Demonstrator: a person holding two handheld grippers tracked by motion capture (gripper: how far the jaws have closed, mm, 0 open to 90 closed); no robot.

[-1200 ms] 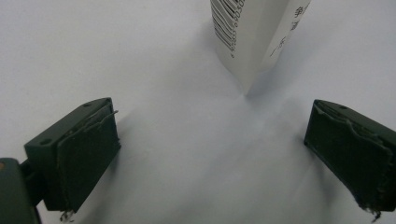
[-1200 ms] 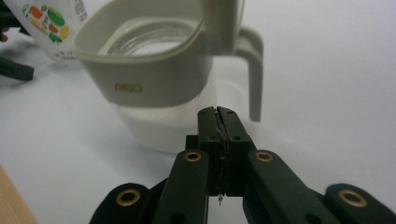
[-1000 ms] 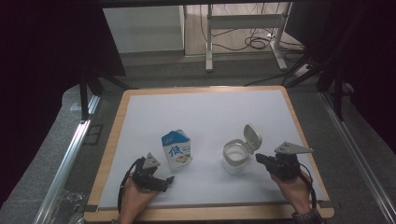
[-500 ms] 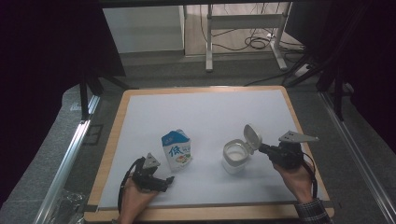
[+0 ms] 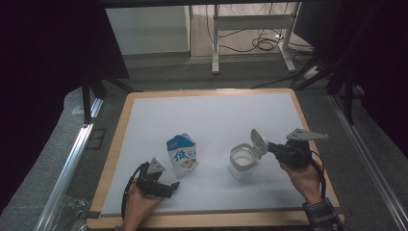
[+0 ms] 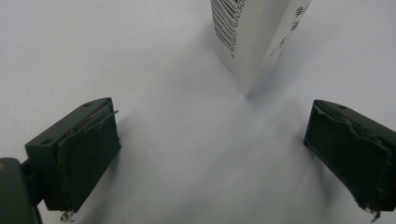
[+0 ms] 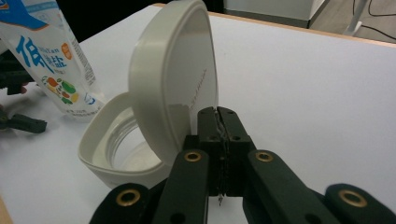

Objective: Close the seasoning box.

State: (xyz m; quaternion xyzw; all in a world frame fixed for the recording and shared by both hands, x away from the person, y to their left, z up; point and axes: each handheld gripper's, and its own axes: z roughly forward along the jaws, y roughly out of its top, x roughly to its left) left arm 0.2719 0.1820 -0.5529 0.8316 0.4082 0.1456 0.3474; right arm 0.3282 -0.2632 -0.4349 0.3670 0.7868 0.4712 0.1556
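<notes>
High view: the white jar (image 5: 242,162) stands on the white table (image 5: 211,115), right of centre, with its hinged lid (image 5: 258,142) raised and tilted toward the right. The right gripper (image 5: 275,149) sits directly at the lid's right side, pointing left, its jaws brought together at the lid's edge; whether they pinch the rim or merely press against it cannot be told from here. The blue-and-white carton (image 5: 182,154) stands upright to the left of the jar, apart from it. The left gripper (image 5: 171,187) lies low on the table just in front of the carton, pointing toward it.

Left gripper view: the 2 jaws stand wide apart with nothing between them. The carton's (image 6: 252,37) corner rises just ahead, slightly right of the midline, not touched.

Right gripper view: the jaws are together, tips at the back of the upright lid (image 7: 173,84), which stands between the gripper (image 7: 218,114) and the jar's open mouth (image 7: 119,144). The carton (image 7: 56,56) shows beyond.

Judgement: the right hand is the nearer to the jar. The lid swings about a hinge on the gripper's side, so further travel turns on that axis.
</notes>
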